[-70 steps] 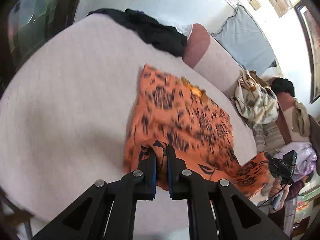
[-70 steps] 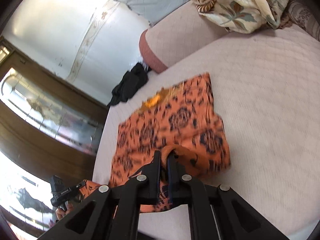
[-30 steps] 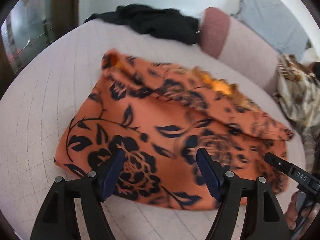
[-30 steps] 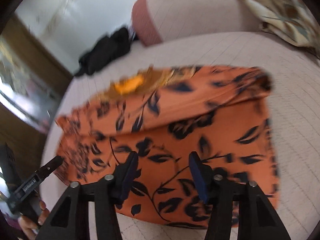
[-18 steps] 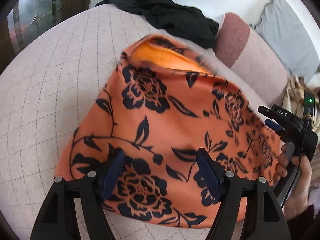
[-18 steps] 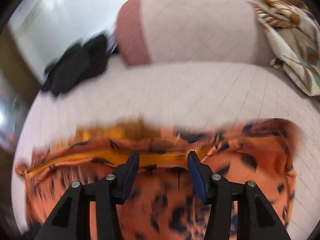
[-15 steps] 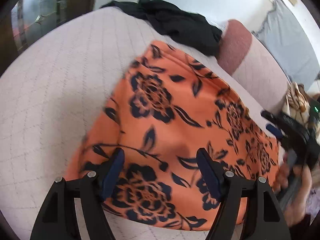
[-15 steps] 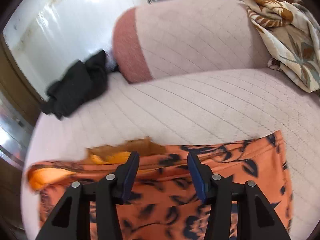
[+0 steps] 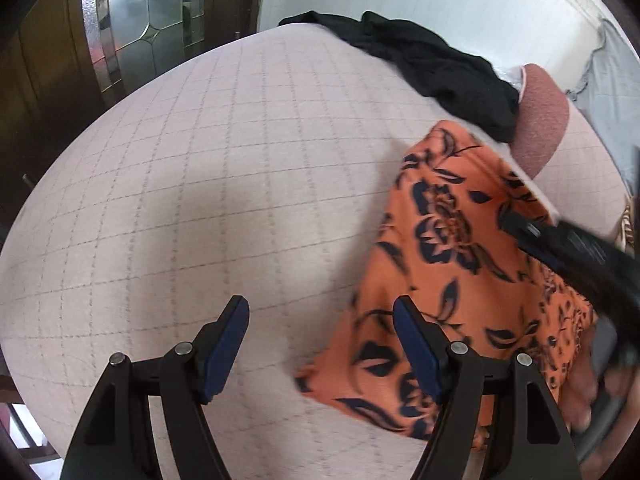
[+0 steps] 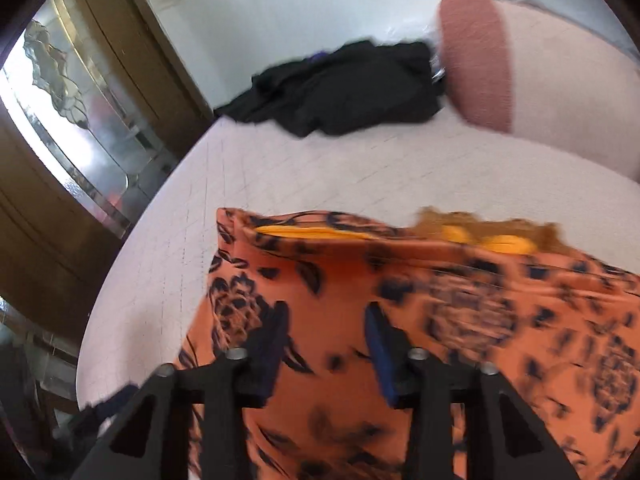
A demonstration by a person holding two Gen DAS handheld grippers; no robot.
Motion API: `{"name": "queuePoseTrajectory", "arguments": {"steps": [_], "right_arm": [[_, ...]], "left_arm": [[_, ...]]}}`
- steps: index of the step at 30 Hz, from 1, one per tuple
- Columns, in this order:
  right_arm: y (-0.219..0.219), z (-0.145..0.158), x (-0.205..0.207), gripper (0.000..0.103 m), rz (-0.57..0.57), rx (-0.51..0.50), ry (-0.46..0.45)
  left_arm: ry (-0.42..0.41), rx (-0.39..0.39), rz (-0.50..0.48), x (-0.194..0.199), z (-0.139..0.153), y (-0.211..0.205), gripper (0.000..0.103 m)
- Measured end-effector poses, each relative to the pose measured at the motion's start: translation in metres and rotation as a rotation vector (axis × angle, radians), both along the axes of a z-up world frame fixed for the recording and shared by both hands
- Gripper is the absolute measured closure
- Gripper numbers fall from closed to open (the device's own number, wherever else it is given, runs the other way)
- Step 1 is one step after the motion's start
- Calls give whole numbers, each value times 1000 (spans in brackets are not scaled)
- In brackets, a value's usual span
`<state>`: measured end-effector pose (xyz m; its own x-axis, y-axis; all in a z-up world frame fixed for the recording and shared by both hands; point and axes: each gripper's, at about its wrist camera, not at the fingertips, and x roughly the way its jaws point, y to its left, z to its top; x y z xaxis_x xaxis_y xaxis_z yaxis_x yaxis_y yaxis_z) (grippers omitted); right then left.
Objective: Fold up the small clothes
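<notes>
An orange garment with a dark floral print (image 9: 452, 264) lies folded on the pale quilted cushion (image 9: 224, 184). My left gripper (image 9: 320, 340) is open and empty over bare cushion, with the garment's left edge by its right finger. My right gripper (image 10: 326, 336) is open and empty, low over the garment (image 10: 460, 320) near its left end; a yellow lining shows along the far edge. The right gripper also shows in the left wrist view (image 9: 576, 248), above the garment's right part.
A black garment (image 9: 436, 68) lies crumpled at the back of the cushion, also in the right wrist view (image 10: 344, 88). A pink bolster (image 10: 476, 60) stands beside it. A wooden door with glass panels (image 9: 136, 28) is at the left, past the cushion's edge.
Both grippers let go of the garment, which now lies folded. My left gripper has swung left off it onto bare cushion. My right gripper has moved left along it.
</notes>
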<state>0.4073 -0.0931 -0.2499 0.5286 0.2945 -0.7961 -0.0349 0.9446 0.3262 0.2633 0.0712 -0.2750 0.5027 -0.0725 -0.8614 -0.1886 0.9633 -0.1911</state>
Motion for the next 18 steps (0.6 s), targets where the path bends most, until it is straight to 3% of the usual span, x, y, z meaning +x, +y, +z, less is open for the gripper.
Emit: {"name": "queuePoseTrajectory", "arguments": {"steps": [3,6,9,14,18], "right_arm": [[19,-26,34,64,-41,-8,83],[26,-34,53,64,-88,-54,56],[19,-29,58,64,-150,4,61],[-7,-2,30,64,-208,58,-41],[-46,14,-11,64,-249,29,-53]], "left_arm": [[-1,10,-23,-1,0,3,28],[-6,27,-40,1,2,6,28],[9,17,-55,2,0,8,28],[6,7,-63,5,0,-3,28],[-18,11,-95,3,6,-20,28]]}}
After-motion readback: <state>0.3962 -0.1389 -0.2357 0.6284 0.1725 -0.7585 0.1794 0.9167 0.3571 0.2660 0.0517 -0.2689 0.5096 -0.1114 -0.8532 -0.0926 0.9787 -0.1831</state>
